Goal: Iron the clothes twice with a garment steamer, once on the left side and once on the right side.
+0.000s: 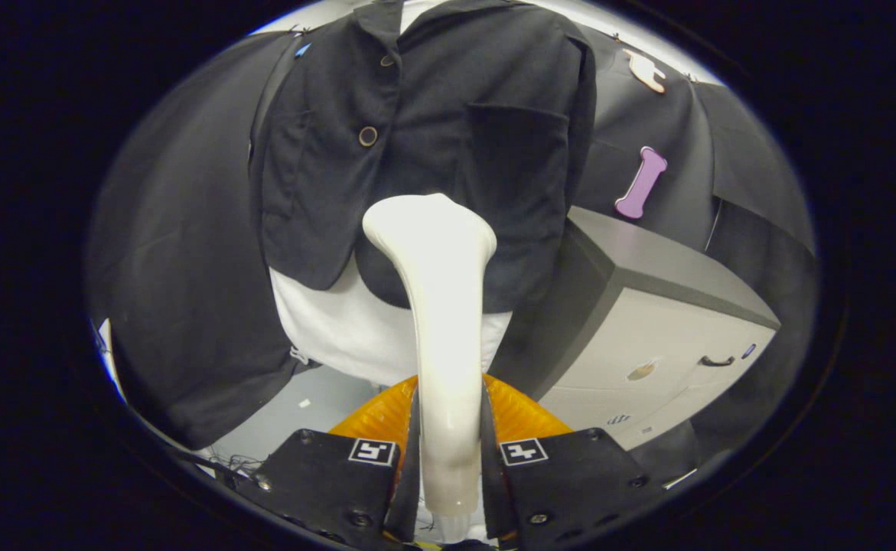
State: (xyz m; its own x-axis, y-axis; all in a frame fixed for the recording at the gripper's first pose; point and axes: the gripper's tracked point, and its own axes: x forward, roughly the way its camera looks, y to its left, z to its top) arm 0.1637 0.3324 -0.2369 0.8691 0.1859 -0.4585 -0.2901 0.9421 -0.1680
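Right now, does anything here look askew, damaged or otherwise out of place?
Nothing stands out. The fingers are shut on the white garment steamer, its head against the black jacket hanging over a white garment. The grey cabinet beside it has its drawers closed.

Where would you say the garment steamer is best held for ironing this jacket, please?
By its narrow handle, as now: the tongs close on the garment steamer from both sides, low on the stem. The wide head flares toward the black jacket, so gripping the slim end from behind keeps the head free.
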